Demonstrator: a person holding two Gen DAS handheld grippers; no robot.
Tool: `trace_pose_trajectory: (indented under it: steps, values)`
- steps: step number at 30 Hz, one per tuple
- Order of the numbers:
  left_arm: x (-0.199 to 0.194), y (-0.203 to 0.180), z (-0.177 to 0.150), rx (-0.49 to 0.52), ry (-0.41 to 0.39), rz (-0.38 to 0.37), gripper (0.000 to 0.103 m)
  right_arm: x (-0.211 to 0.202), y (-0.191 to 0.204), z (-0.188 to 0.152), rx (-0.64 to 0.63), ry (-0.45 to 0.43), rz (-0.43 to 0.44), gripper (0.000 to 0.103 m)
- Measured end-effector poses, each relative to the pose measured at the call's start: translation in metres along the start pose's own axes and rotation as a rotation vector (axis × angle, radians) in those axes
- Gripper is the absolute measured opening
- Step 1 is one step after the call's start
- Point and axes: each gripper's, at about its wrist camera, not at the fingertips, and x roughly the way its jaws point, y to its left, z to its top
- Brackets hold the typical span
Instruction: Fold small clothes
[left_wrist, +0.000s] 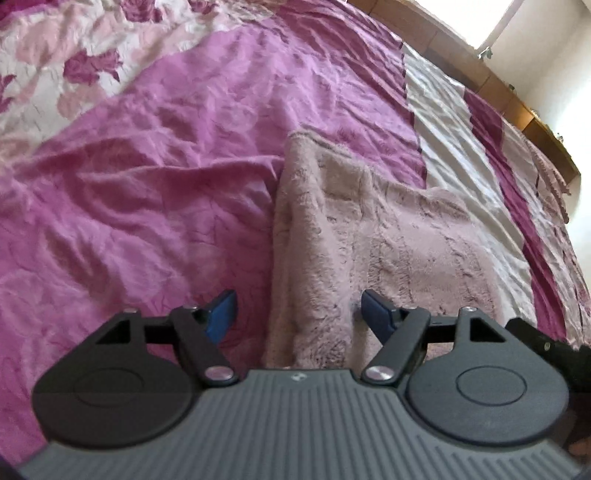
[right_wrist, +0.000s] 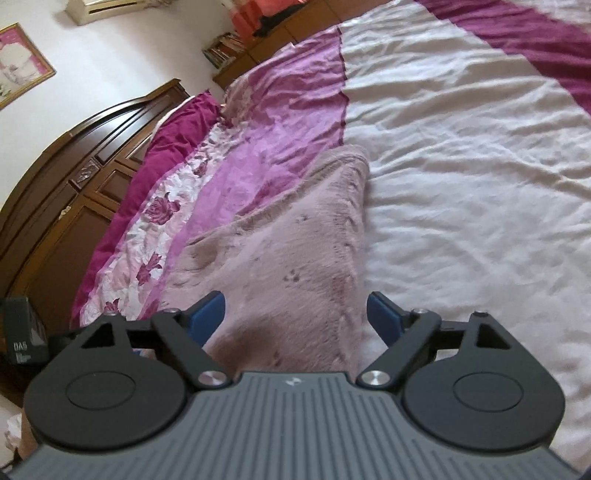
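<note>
A fuzzy dusty-pink garment (left_wrist: 369, 236) lies folded on the bed cover, its left edge running up the middle of the left wrist view. My left gripper (left_wrist: 297, 314) is open, its blue pads (left_wrist: 221, 314) straddling that left edge just above the cloth. In the right wrist view the same garment (right_wrist: 288, 251) stretches ahead from under the gripper. My right gripper (right_wrist: 295, 317) is open, its pads either side of the garment's near end. Neither gripper holds anything.
The bed cover has a purple panel (left_wrist: 147, 166), a white band (right_wrist: 461, 166) and a rose-print strip (right_wrist: 155, 210). A dark wooden headboard (right_wrist: 74, 158) and a magenta pillow (right_wrist: 173, 133) lie at the left. Wooden flooring (left_wrist: 517, 96) borders the far side.
</note>
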Motion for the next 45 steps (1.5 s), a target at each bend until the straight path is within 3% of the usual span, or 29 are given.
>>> trace_pose_trajectory:
  steps: [5,10,11,12,14,15,18,27,32,40,45]
  values:
    - [0.012,0.005,-0.001,-0.053,0.014,-0.019,0.080,0.028,-0.019,0.009,0.071,0.057,0.022,0.089]
    - [0.020,0.013,-0.001,-0.106,0.014,-0.115,0.078,0.054,-0.026,0.013,0.112,0.082,0.087,0.089]
    - [0.023,0.015,-0.001,-0.115,0.015,-0.139,0.076,0.059,-0.026,0.014,0.117,0.086,0.103,0.089]
    - [0.025,0.017,-0.002,-0.125,0.019,-0.165,0.064,0.063,-0.025,0.015,0.123,0.093,0.110,0.088]
    - [0.030,0.022,-0.003,-0.180,0.037,-0.207,0.051,0.070,-0.022,0.018,0.125,0.101,0.102,0.076]
    - [0.031,0.025,-0.003,-0.209,0.041,-0.223,0.041,0.071,-0.021,0.020,0.125,0.104,0.085,0.065]
    - [0.029,0.033,-0.002,-0.274,0.048,-0.273,0.034,0.067,-0.014,0.025,0.117,0.102,0.083,0.055]
    - [0.004,0.005,0.003,-0.313,0.063,-0.365,0.031,0.015,0.019,0.060,0.076,0.067,0.124,0.051]
    - [-0.019,-0.027,-0.006,-0.263,0.058,-0.399,0.031,-0.031,0.024,0.071,0.035,0.048,0.113,0.051]
    - [-0.046,-0.081,-0.048,-0.176,0.077,-0.451,0.031,-0.126,-0.014,0.055,0.031,-0.013,0.096,0.051]
    - [-0.035,-0.111,-0.085,-0.051,0.138,-0.388,0.031,-0.156,-0.051,0.025,0.021,-0.004,0.027,0.052]
